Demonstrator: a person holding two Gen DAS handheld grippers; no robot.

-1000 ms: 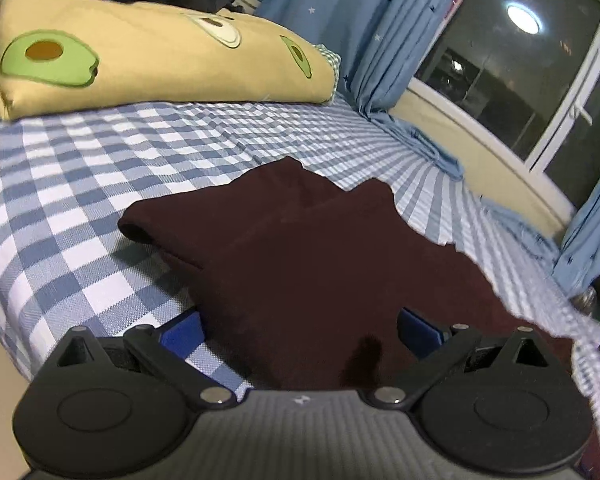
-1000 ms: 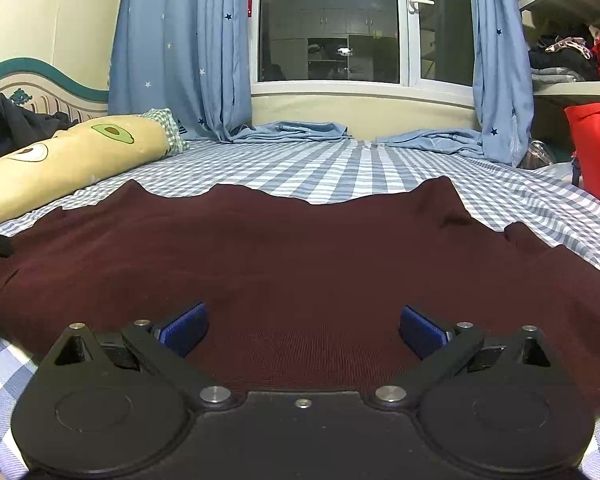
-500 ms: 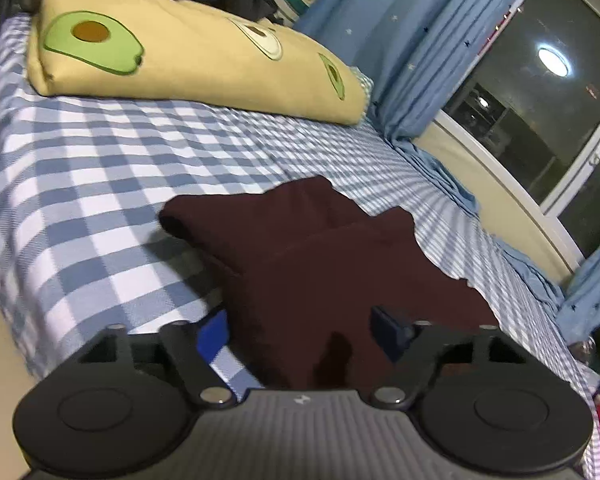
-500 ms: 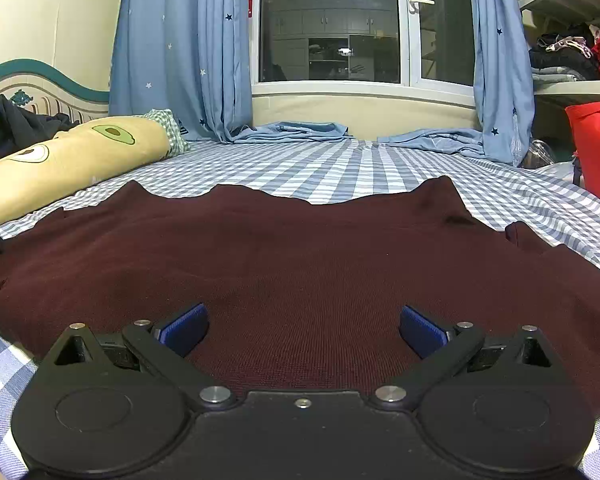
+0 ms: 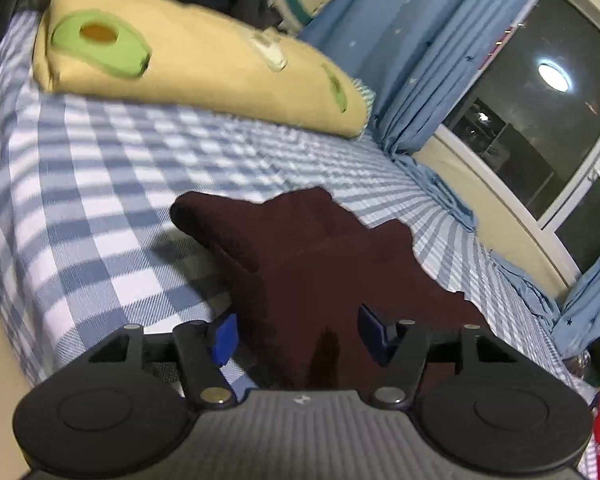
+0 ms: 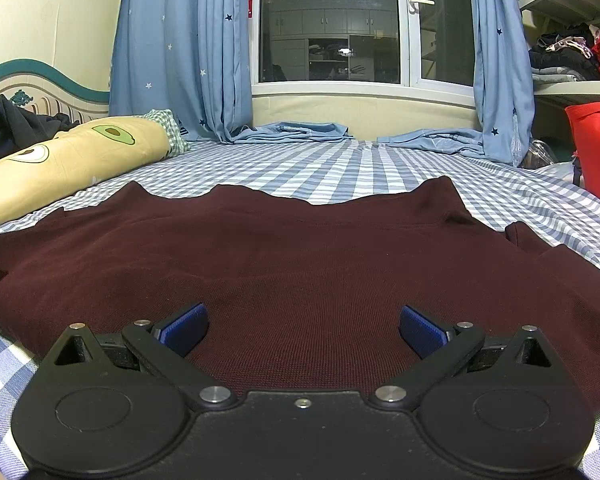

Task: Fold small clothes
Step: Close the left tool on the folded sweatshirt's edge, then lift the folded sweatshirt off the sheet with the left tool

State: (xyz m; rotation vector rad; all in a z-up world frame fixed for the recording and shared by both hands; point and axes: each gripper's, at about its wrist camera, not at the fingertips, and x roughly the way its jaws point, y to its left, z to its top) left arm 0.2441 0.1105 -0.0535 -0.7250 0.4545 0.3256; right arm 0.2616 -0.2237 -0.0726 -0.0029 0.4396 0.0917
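Observation:
A dark maroon garment (image 6: 300, 256) lies spread flat on the blue-and-white checked bed (image 6: 324, 168). My right gripper (image 6: 302, 326) is open and empty, its blue pads just over the garment's near hem. In the left wrist view the garment (image 5: 312, 264) shows its left end, with a sleeve folded onto the body. My left gripper (image 5: 298, 334) is open but narrower than before, with the garment's near edge between its blue pads; I cannot tell if they touch the cloth.
A yellow avocado-print pillow (image 5: 188, 60) lies along the headboard side, with dark clothes (image 6: 8, 128) piled behind it. Blue star curtains (image 6: 180, 48) frame the window. A red bag (image 6: 596, 148) stands at the right. The bed edge (image 5: 4, 312) drops off at the left.
My left gripper has swung and tilted, with the view blurred by motion, and its jaws have narrowed around the garment's left edge. My right gripper has stayed put and open.

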